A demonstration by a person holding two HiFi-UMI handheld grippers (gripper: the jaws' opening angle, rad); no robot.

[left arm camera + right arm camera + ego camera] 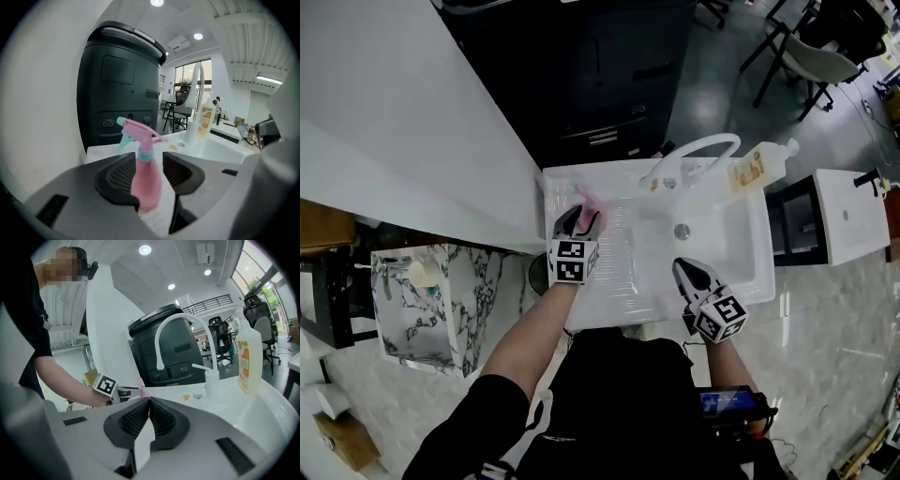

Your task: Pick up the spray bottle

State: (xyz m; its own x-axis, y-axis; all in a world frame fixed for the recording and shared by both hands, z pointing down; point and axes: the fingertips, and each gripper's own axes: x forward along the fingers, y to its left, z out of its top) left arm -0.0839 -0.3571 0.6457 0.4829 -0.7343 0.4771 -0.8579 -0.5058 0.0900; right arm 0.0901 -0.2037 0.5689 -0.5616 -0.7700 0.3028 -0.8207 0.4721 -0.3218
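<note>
A pink spray bottle (146,180) with a teal collar and nozzle stands upright on the draining board at the back left of the white sink (741,272). In the head view only the top of the spray bottle (589,200) shows. My left gripper (578,220) is open, one jaw on each side of the bottle's body, and a gap shows at the right pad (180,174). My right gripper (687,274) hovers over the sink's front right rim. It is shut with nothing between its pads (161,418).
A white arched faucet (694,150) and a pale soap bottle (759,167) with an orange label stand at the sink's back. A black cabinet (119,89) rises behind the sink. A white wall (403,122) runs along the left. Office chairs stand beyond.
</note>
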